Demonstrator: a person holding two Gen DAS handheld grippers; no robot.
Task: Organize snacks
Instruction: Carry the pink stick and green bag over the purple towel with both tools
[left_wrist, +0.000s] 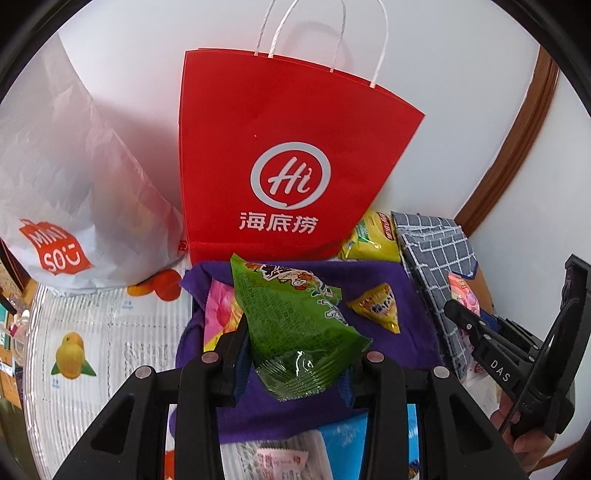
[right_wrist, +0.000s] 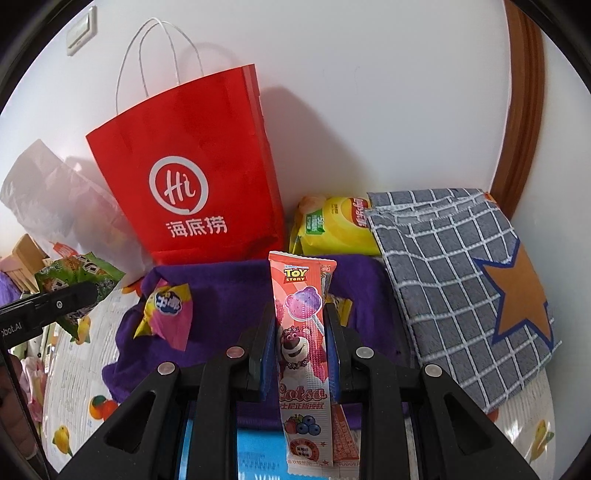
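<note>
My left gripper (left_wrist: 295, 354) clamped a green packet (left_wrist: 295, 325) while my right gripper (right_wrist: 295, 343) pinched a lollipop packet (right_wrist: 301, 332) above the purple cloth (right_wrist: 221, 288), before the red bag (right_wrist: 192, 177).

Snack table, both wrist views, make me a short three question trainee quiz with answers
1. True or false: the left tool holds a green snack packet.
2. What does the right tool grip?
A. Toy Story lollipop packet
B. yellow chip bag
C. checked cloth
3. What colour is the Hi paper bag?

Key: 1 true; 2 A; 3 red.
</note>
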